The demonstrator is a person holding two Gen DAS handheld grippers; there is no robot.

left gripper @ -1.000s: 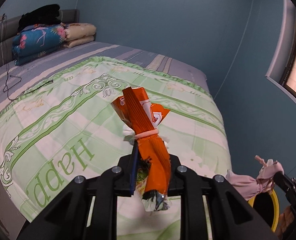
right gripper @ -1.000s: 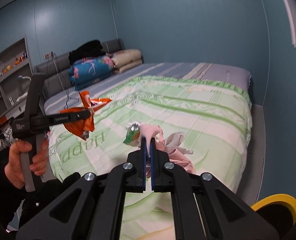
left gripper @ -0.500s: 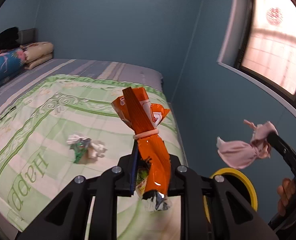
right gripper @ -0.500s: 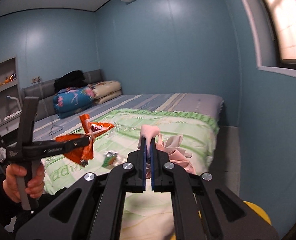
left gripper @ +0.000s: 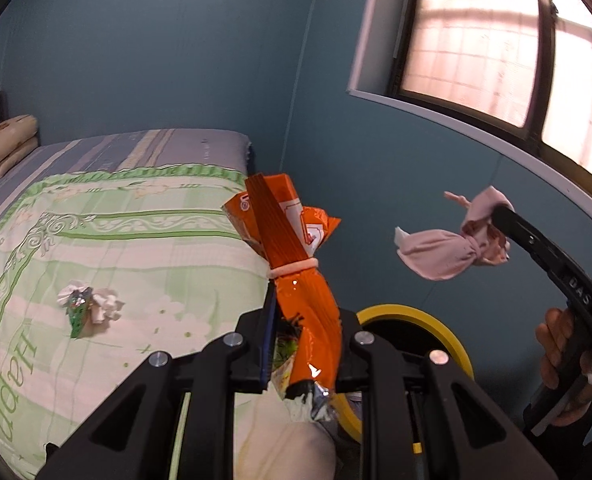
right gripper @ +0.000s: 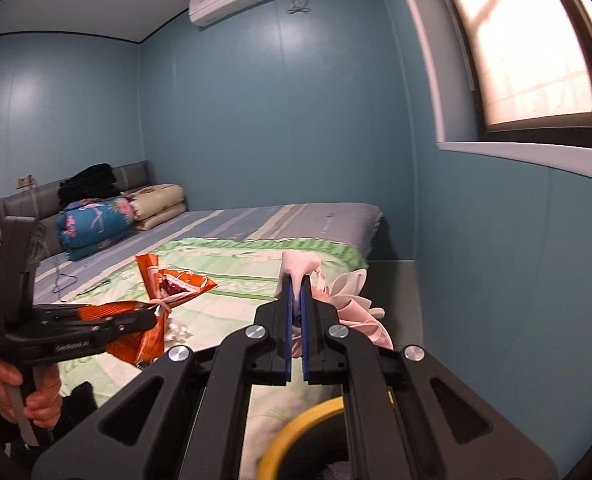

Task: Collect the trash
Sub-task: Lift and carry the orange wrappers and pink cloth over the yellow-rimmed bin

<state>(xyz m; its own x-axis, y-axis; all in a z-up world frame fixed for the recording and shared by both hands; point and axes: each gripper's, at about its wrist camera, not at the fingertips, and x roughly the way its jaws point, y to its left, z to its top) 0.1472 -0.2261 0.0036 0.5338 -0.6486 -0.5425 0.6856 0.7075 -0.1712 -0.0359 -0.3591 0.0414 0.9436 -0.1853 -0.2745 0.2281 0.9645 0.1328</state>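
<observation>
My left gripper (left gripper: 302, 312) is shut on an orange snack bag (left gripper: 292, 240) tied with a rubber band, held in the air above the bed's foot corner; the bag also shows in the right wrist view (right gripper: 164, 300). My right gripper (right gripper: 296, 300) is shut on a knotted pink bag (right gripper: 348, 304), which hangs in the air in the left wrist view (left gripper: 444, 252). A yellow-rimmed bin (left gripper: 428, 320) stands on the floor below both grippers; its rim shows in the right wrist view (right gripper: 296, 432). A crumpled green wrapper with white tissue (left gripper: 88, 304) lies on the green bedspread (left gripper: 136, 240).
The blue wall (left gripper: 376, 160) and window sill (left gripper: 496, 136) are close on the right. Folded quilts and pillows (right gripper: 108, 220) lie at the bed's head. The bed's edge runs next to the bin.
Both grippers have swung right and away from the bed toward the wall, carrying the orange bag and the pink bag. The yellow bin has come into view beneath them.
</observation>
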